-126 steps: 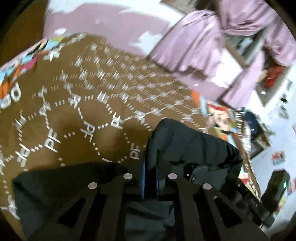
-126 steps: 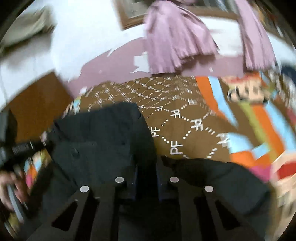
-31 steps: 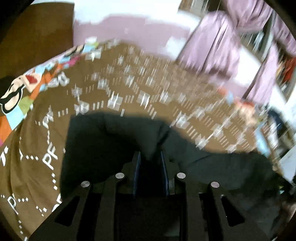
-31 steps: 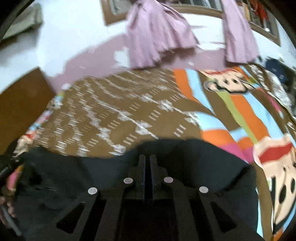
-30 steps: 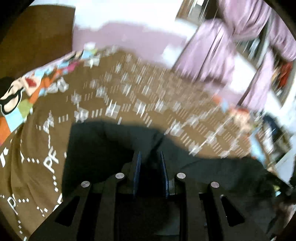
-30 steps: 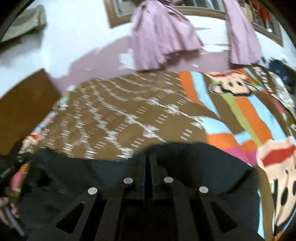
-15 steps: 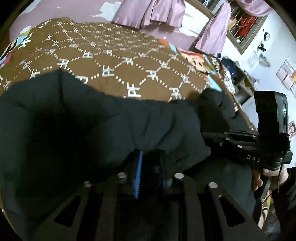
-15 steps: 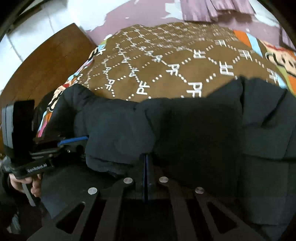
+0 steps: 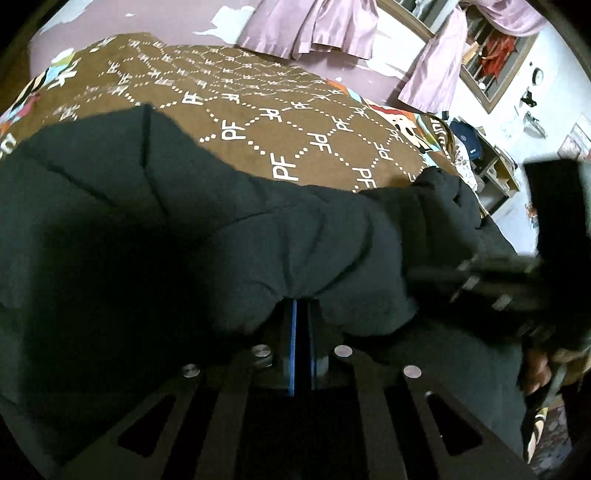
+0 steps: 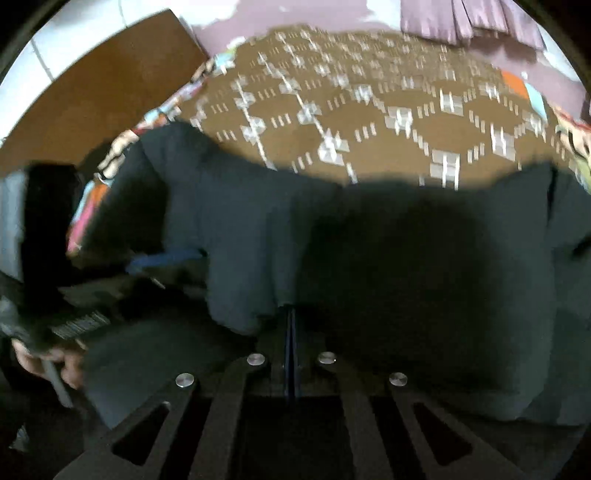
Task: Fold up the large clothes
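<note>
A large black padded garment (image 9: 147,236) lies on the bed and fills the lower half of both views; it also shows in the right wrist view (image 10: 424,258). My left gripper (image 9: 303,314) is shut on a fold of the garment, its blue-lined fingers nearly together under the bulging cloth. My right gripper (image 10: 290,317) is shut on another fold of the same garment. The right gripper shows at the right of the left wrist view (image 9: 517,280), the left gripper at the left of the right wrist view (image 10: 92,295).
A brown bedspread (image 9: 280,122) with white PF lattice print and bright cartoon borders covers the bed. Purple curtains (image 9: 325,26) hang on the far wall. A brown headboard (image 10: 103,81) stands at the left. Shelves (image 9: 495,173) stand beside the bed.
Both grippers have come down and forward with the garment, whose far edge now lies on the bedspread. The right wrist view has shifted and is blurred.
</note>
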